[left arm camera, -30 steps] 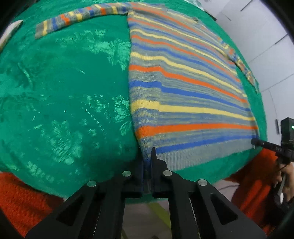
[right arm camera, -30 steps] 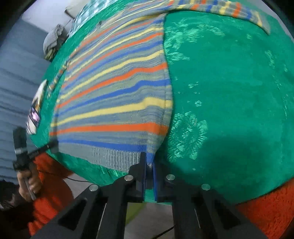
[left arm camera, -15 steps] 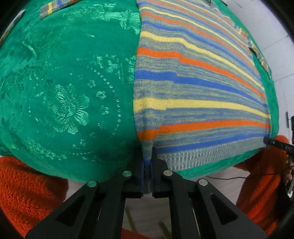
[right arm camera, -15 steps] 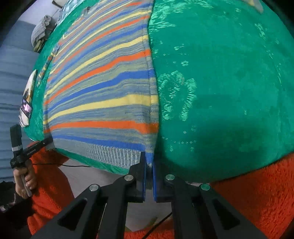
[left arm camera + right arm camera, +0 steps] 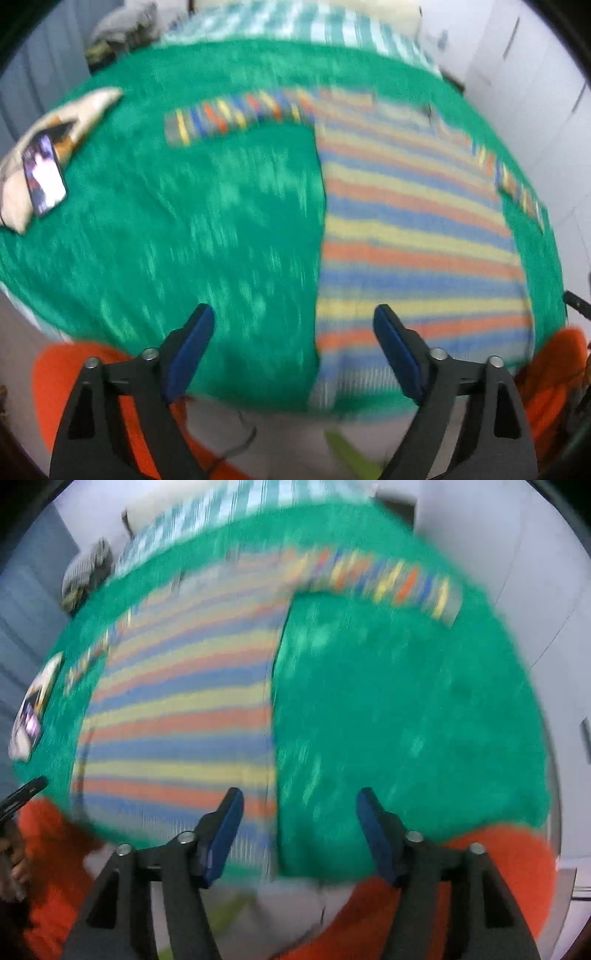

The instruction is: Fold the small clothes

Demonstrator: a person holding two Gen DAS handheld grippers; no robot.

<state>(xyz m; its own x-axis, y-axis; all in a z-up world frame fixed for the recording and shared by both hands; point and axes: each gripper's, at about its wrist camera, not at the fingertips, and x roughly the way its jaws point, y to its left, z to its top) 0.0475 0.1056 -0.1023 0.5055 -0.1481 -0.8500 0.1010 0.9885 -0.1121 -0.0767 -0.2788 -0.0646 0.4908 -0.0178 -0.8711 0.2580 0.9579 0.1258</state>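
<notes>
1. Left wrist view: left gripper (image 5: 291, 325) spread wide, blue-padded fingers (image 5: 192, 341) far apart, nothing between them. It hangs above the near edge of the green cloth (image 5: 184, 229), clear of the fabric.
2. Same view, much motion blur. The striped sweater (image 5: 413, 240) lies flat on the cloth, to the right of the gripper's centre line. Its left side edge runs up between the two fingers; the ribbed hem sits at the cloth's near edge, by the right finger.
3. One sleeve (image 5: 236, 118) stretches out to the left from the shoulder, flat on the cloth. The other sleeve (image 5: 517, 184) lies down along the sweater's right side.
4. A phone (image 5: 43, 173) rests on a pale paper or cloth item at the far left of the green cloth, well apart from the sweater.
5. Right wrist view: right gripper (image 5: 297, 812) also wide open, holding nothing, blue pads (image 5: 225, 834) showing, raised over the near edge of the green cloth (image 5: 406, 720).
6. Here the striped sweater (image 5: 177, 709) lies to the left; its right side edge runs up between the fingers, closer to the left one. A sleeve (image 5: 384, 579) extends right across the far part of the cloth.
7. Orange sleeves (image 5: 461, 867) of the person show at the bottom of both views.
</notes>
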